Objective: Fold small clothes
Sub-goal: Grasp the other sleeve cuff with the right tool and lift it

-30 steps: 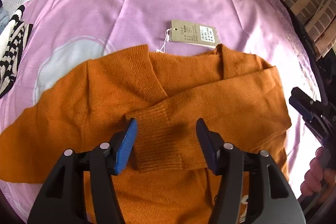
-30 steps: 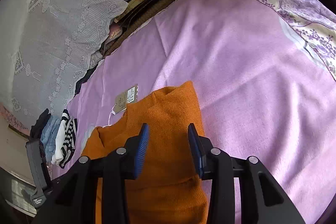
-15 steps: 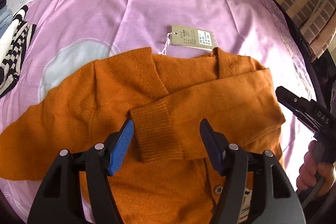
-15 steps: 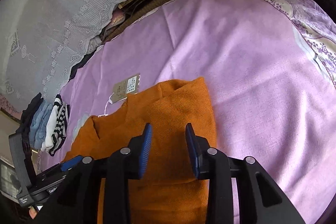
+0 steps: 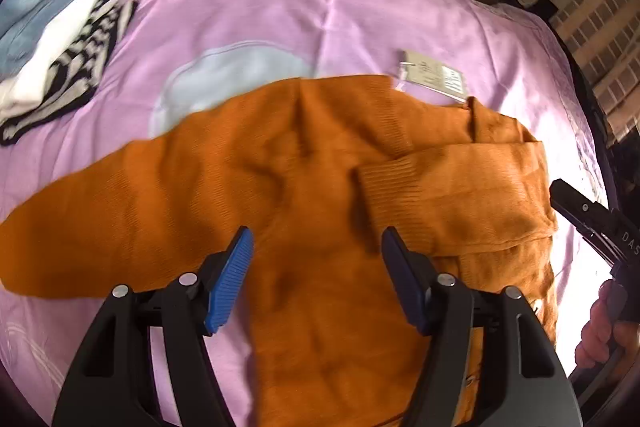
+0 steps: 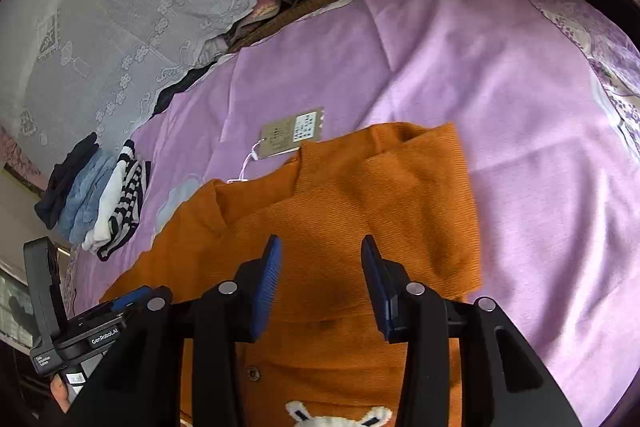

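An orange knit sweater point(image 5: 304, 187) lies flat on a pink bedsheet point(image 5: 260, 11). One sleeve is folded across the chest, its ribbed cuff point(image 5: 392, 183) near the middle; the other sleeve point(image 5: 80, 223) stretches out to the left. A paper tag point(image 5: 434, 77) lies at the collar. My left gripper point(image 5: 316, 255) hovers open over the sweater's body, nothing between its fingers. My right gripper point(image 6: 320, 267) hangs over the folded shoulder of the sweater point(image 6: 360, 195), its jaws opening, holding nothing. The tag point(image 6: 294, 133) shows beyond it.
A pile of clothes, striped black-and-white point(image 5: 76, 55) and light blue point(image 6: 86, 195), sits at the sheet's left edge. Lace-covered bedding point(image 6: 120, 7) lines the far side. A hand point(image 5: 600, 331) holds the other gripper at the right edge.
The left gripper has moved left, from over the ribbed cuff to over the sweater's body, and widened a little. The right gripper has drawn back slightly and its jaws have spread.
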A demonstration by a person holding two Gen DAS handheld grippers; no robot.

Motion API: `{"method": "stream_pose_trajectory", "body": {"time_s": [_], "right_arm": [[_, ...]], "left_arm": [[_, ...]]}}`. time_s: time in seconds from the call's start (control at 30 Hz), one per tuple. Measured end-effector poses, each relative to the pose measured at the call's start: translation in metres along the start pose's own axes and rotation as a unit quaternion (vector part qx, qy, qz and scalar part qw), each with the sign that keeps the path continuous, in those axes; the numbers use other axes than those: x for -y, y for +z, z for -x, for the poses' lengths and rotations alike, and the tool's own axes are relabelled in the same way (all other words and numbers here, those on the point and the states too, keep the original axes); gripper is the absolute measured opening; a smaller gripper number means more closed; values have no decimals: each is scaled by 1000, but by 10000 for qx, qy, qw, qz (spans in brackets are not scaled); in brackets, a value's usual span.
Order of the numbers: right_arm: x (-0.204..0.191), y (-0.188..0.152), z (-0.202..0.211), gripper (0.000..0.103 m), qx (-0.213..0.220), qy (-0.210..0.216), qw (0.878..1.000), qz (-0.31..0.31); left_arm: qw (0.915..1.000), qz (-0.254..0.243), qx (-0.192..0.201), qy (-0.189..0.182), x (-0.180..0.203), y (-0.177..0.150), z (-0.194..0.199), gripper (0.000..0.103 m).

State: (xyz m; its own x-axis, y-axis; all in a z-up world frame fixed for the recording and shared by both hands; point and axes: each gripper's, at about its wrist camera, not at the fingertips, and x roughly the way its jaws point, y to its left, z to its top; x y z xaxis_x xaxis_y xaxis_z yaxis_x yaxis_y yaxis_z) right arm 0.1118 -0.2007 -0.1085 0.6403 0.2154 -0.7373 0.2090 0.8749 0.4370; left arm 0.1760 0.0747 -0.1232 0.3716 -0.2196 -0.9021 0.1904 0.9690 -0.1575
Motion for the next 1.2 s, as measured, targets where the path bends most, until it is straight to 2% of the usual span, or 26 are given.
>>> {"method": "stream_pose_trajectory", "body": {"time_s": [0.17, 0.3, 0.43, 0.57, 0.77, 0.83, 1.0, 1.07, 1.2], "right_arm": [[-64, -13, -21, 42, -299, 380, 9976, 491], [-127, -31, -39, 42, -579, 740, 9905, 1000], [-187, -62, -54, 43, -888, 1071, 9789, 1495], [-229, -92, -63, 47, -1125, 1177, 9697, 1821], [-261, -107, -77, 47, -1282, 1082, 9652, 2005], [-267, -105, -82, 47, -1274, 1044, 9674, 1925], [-285, -92, -85, 47, -1209, 1182, 9690, 1804], [-299, -87, -87, 47, -1223, 1284, 9667, 1843], [-335, -83, -98, 47, -1467, 1691, 9560, 1893]], "left_arm": [[9958, 861, -9, 305, -86, -36, 21, 65], [9849, 1684, 24, 411, -158, -65, 34, 65], [9705, 2391, 91, 292, -214, -82, 44, 65], [9618, 2733, 157, -7, -252, -86, 44, 64], [9595, 2782, 369, -266, -263, -76, 42, 61], [9600, 2755, 416, -266, -267, -74, 42, 51], [9598, 2750, 447, -349, -279, -75, 39, 13], [9614, 2676, 549, -331, -278, -76, 43, 8], [9742, 2065, 900, 111, -256, -73, 60, 7]]}}
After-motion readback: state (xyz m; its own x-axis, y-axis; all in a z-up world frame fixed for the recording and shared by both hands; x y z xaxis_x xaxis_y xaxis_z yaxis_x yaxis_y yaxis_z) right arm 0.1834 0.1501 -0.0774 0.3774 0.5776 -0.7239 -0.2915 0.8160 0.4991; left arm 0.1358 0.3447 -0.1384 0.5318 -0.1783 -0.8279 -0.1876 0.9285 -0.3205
